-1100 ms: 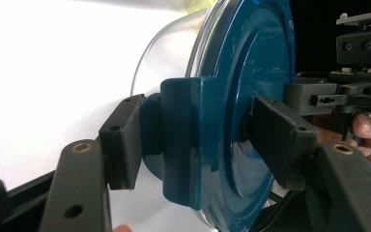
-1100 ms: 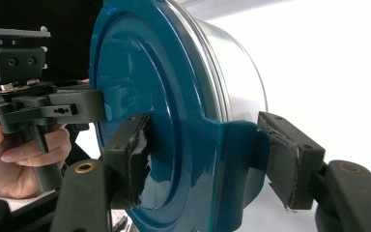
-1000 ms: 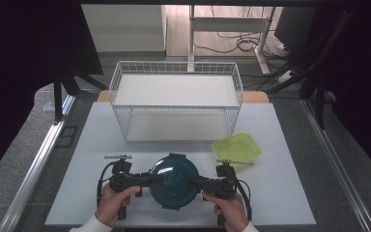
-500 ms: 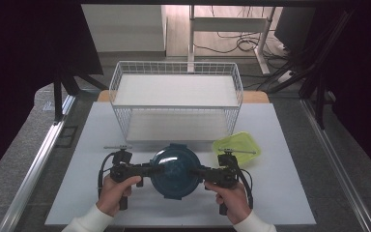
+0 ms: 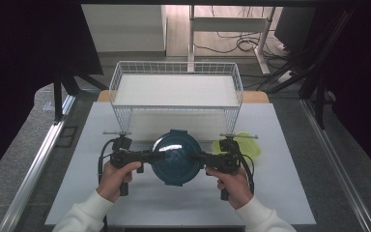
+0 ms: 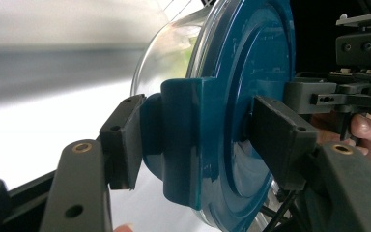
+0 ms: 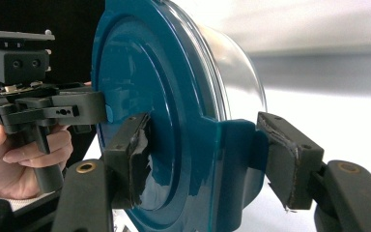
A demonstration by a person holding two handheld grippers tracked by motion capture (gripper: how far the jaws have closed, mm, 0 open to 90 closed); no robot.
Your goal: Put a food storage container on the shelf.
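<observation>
A round clear bowl with a dark teal lid (image 5: 176, 157) hangs above the white table, held from both sides. My left gripper (image 5: 147, 155) is shut on the lid's left latch tab, and my right gripper (image 5: 204, 158) on the right one. In the left gripper view the gripper (image 6: 200, 140) has its pads pressed on either side of the teal tab (image 6: 183, 135), with the clear bowl (image 6: 169, 48) behind. In the right gripper view the gripper (image 7: 207, 159) clamps the opposite tab (image 7: 236, 154) the same way. The lid faces up in the high view.
A white wire basket (image 5: 125, 116) stands on legs just beyond the bowl at the table's far side. A yellow-green container (image 5: 249, 145) lies behind my right gripper. The white table top (image 5: 290, 193) extends to the right and front.
Both grippers have lifted the lidded bowl off the table and carried it a little forward, toward the wire basket. Their grip looks the same.
</observation>
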